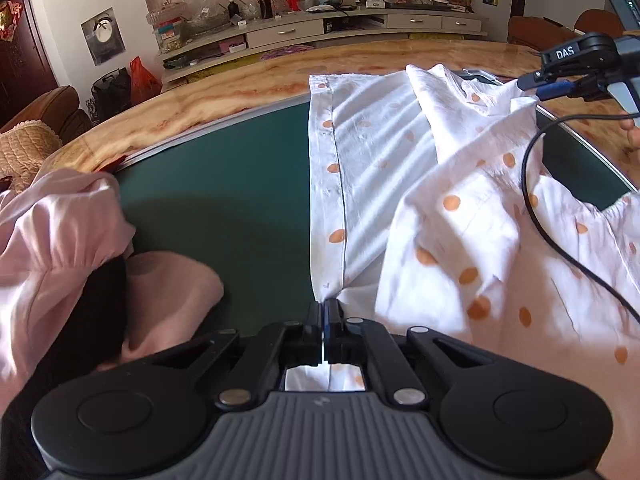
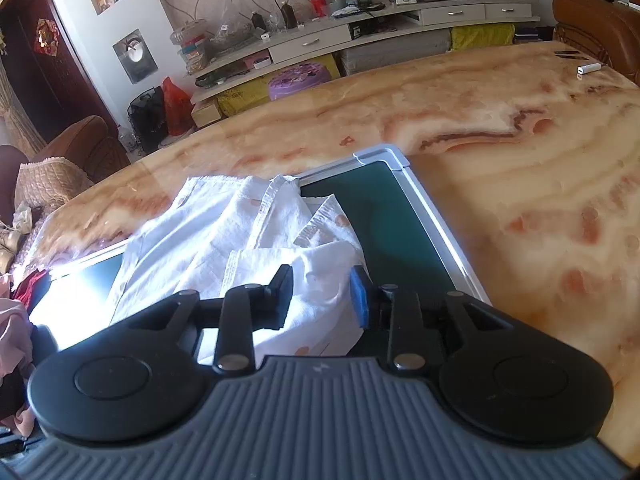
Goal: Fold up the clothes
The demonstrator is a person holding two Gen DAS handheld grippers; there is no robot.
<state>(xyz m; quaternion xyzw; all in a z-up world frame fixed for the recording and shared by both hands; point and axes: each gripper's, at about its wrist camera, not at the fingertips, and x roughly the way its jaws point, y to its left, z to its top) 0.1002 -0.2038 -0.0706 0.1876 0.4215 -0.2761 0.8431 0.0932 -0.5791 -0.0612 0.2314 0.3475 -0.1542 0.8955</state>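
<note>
The left gripper (image 1: 323, 312) is clenched: its two fingers meet with no gap, and the near hem corner of the shirt (image 1: 400, 184) is pinched between their tips. From that pinch the buttoned edge runs straight away from the fingers, a row of orange dots along it. More white cloth shows behind the fingertips, through the gap in the linkage.

The shirt is white with orange dots. It lies ahead and to the right of the left fingers, on the green board (image 1: 224, 184), partly flat and partly bunched. The board rests on the marble table (image 2: 520, 152). Its metal rim shows beyond the cloth in both views.

The right gripper (image 2: 322, 296) is released: its fingers stand apart, one black, one with a blue pad (image 2: 359, 296). A fold of the shirt lies between them. Whether either pad touches the cloth cannot be told; no grip is visible. The collar end of the shirt lies ahead of these fingers, with bare board ahead and to their right.

In the left wrist view the right gripper (image 1: 560, 84) appears far ahead and to the right of the left fingers, at the far upper part of the shirt. A black cable (image 1: 532, 200) hangs from it across the cloth.

A pink garment (image 1: 60, 240) lies heaped to the left of the left fingers, apart from the shirt, with bare board between them.
</note>
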